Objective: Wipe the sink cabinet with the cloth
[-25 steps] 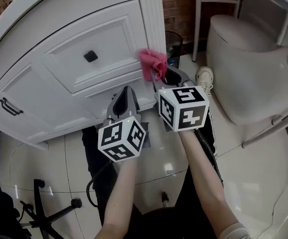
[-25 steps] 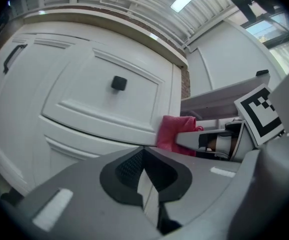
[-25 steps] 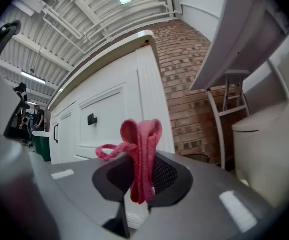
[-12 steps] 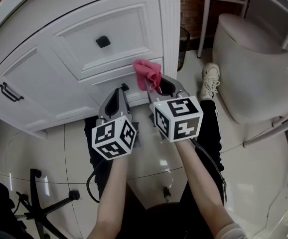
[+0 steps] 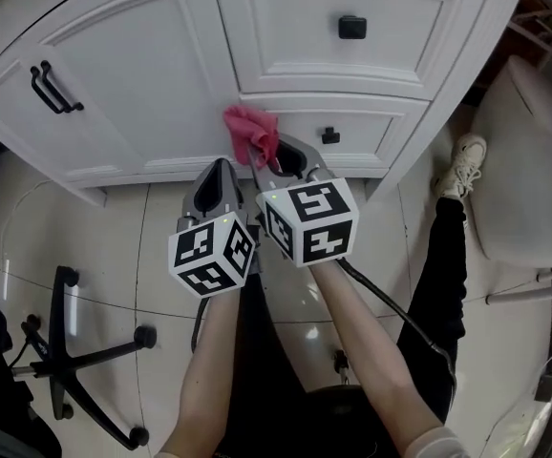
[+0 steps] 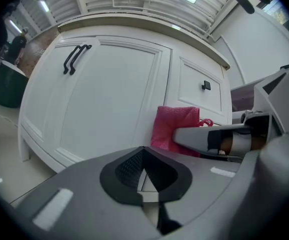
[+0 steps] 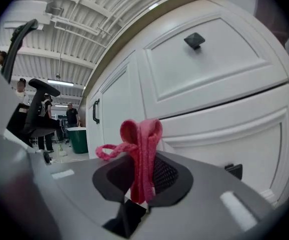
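cloth (image 5: 250, 134): pink, bunched, at the white sink cabinet (image 5: 142, 74) front, between door and lower drawer | around: black door handles (image 5: 52, 86) to its left, drawer knob (image 5: 351, 27) above, chair base (image 5: 71, 356) and toilet (image 5: 524, 141) well apart | floor (image 5: 95, 246): glossy pale tile | right gripper (image 5: 268, 153): jaws clamped on the cloth | left gripper (image 5: 221, 166): jaws together, nothing between, just beside the right one

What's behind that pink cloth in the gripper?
The white sink cabinet: the cloth, held by the right gripper, sits before the strip between door and lower drawer. The patch directly behind is covered.
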The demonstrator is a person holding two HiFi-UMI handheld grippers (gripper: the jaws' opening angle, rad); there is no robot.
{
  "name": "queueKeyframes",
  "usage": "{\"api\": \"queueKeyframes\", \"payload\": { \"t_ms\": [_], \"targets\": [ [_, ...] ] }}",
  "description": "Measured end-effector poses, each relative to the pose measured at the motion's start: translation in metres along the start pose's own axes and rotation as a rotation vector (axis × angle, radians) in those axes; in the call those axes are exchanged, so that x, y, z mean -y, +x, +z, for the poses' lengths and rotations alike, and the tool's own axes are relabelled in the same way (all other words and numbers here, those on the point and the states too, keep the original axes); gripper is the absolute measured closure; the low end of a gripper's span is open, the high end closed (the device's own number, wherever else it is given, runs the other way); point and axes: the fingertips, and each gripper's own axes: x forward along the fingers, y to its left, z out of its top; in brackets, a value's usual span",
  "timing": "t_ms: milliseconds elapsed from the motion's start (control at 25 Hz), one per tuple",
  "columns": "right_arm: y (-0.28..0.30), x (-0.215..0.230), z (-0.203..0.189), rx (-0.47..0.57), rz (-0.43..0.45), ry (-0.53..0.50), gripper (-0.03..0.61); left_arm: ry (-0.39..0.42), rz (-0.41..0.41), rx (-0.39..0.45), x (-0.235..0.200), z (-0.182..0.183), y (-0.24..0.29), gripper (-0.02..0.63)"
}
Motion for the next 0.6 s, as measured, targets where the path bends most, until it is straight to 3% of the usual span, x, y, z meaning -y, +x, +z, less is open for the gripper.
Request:
{"api": "queueKeyframes", "payload": {
  "t_ms": [120, 240, 600],
  "targets": [
    [-0.006, 0.019, -0.002, -0.007, -0.038, -0.03, 0.522, 0.006, -0.028, -0.015, 0.013, -0.009, 0.005, 0.604],
    [-0.034, 0.065, 0.004, 0.003, -0.134, -0.041, 0.522, 0.017, -0.094, -0.024, 0.047, -0.015, 0.012, 0.604],
    [-0.15, 0.213, 0.012, 0.041, -0.381, 0.002, 0.522, 0.044, -0.303, -0.075, 0.209, -0.053, 0.033, 0.604]
  ]
}}
